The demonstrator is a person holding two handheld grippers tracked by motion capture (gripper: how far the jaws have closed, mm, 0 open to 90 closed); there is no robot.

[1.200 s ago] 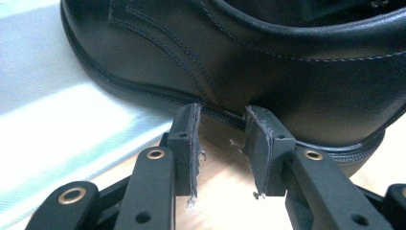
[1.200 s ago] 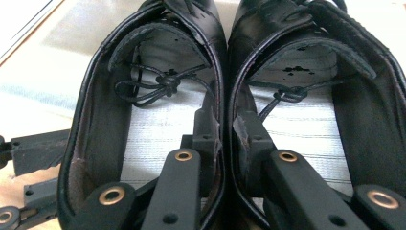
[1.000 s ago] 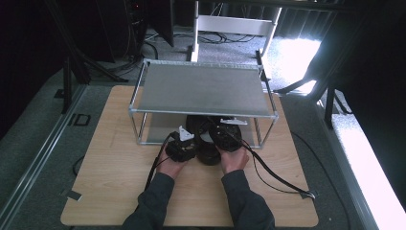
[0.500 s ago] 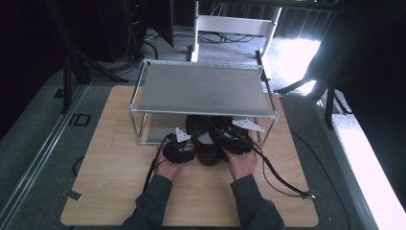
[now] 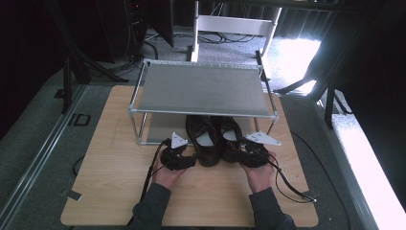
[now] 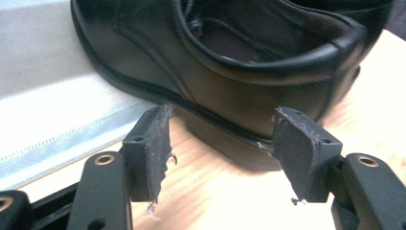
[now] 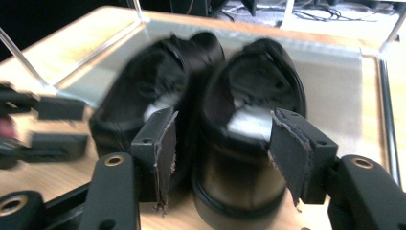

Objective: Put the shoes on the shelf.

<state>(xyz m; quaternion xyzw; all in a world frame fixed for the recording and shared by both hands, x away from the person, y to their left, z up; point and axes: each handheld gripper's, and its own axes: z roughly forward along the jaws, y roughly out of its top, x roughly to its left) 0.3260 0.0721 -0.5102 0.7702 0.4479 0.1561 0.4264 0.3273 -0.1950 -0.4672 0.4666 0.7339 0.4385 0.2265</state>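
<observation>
Claws (image 5: 191,159) (image 5: 238,154) — 2, both agape; shoes (image 5: 203,138) (image 5: 231,136) — 2.

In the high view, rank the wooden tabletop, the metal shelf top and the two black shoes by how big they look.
1. wooden tabletop
2. metal shelf top
3. left shoe and right shoe: they look alike, both partly under the shelf.

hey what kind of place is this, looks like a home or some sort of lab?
Probably a lab or recording studio, not a home. A small wooden table stands on grey carpet with cables trailing behind it, holding just a metal shoe rack and a pair of black shoes, like a staged test setup.
</observation>
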